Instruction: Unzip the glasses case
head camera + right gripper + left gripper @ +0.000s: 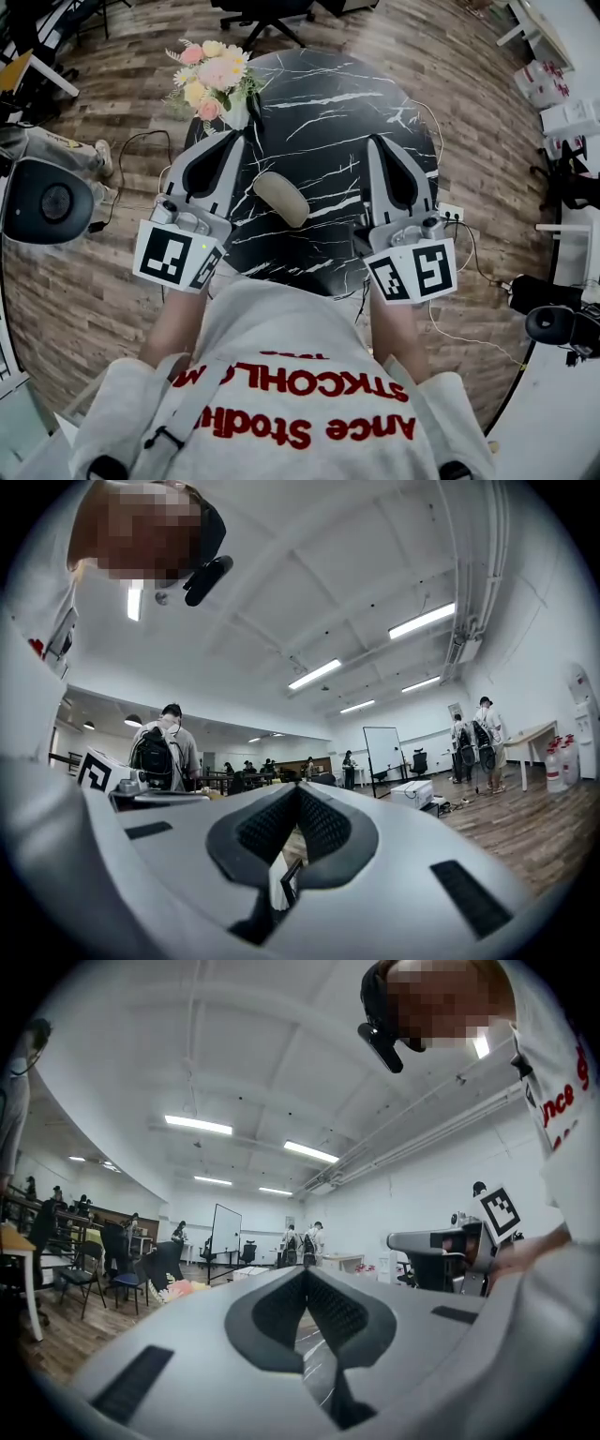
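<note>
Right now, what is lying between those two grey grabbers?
The beige glasses case, lying on the black marble table between the left gripper and the right gripper, touched by neither. The head view shows it.

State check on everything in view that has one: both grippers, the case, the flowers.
left gripper: shut, empty, clear of the case.
right gripper: shut, empty, clear of the case.
glasses case: closed, lying on the table between the grippers, untouched; zip too small to read.
flower bouquet: upright at the table's far edge.
</note>
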{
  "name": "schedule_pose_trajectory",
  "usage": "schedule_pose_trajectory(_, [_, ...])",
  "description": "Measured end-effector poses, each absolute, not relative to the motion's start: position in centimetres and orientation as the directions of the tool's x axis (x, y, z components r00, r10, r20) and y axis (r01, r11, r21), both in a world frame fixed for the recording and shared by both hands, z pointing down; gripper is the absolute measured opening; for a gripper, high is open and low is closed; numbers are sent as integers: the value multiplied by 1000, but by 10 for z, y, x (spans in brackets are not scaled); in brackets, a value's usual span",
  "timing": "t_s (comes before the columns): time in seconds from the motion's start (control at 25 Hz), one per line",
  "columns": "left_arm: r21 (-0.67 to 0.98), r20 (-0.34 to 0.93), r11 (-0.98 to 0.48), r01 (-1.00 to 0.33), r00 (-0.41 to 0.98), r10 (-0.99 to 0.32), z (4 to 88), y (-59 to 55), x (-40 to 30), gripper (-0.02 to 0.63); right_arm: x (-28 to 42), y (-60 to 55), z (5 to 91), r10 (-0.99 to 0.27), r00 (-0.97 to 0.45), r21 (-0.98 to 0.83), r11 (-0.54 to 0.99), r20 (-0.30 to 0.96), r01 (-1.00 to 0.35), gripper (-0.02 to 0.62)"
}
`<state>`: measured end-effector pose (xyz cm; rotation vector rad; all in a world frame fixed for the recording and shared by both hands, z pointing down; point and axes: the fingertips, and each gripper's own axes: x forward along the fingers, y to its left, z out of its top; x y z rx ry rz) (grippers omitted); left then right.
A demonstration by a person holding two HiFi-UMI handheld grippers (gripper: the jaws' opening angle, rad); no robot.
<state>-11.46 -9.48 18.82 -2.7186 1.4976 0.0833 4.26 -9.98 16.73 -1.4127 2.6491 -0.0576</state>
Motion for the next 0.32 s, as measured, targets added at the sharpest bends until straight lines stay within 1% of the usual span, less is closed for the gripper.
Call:
schedule_pose_trajectory(0.12, [-10,-89,-545,-838,544,-834,181,-88,-113,6,44,-94,165,-832,-545,-91,554,-107,-828,15])
schedule_pose_trajectory(0.32, [-17,-89,-554,-832,553,-828,178,-85,-110,6,46,-90,162,-838,-534,-82,544,-111,-835,15])
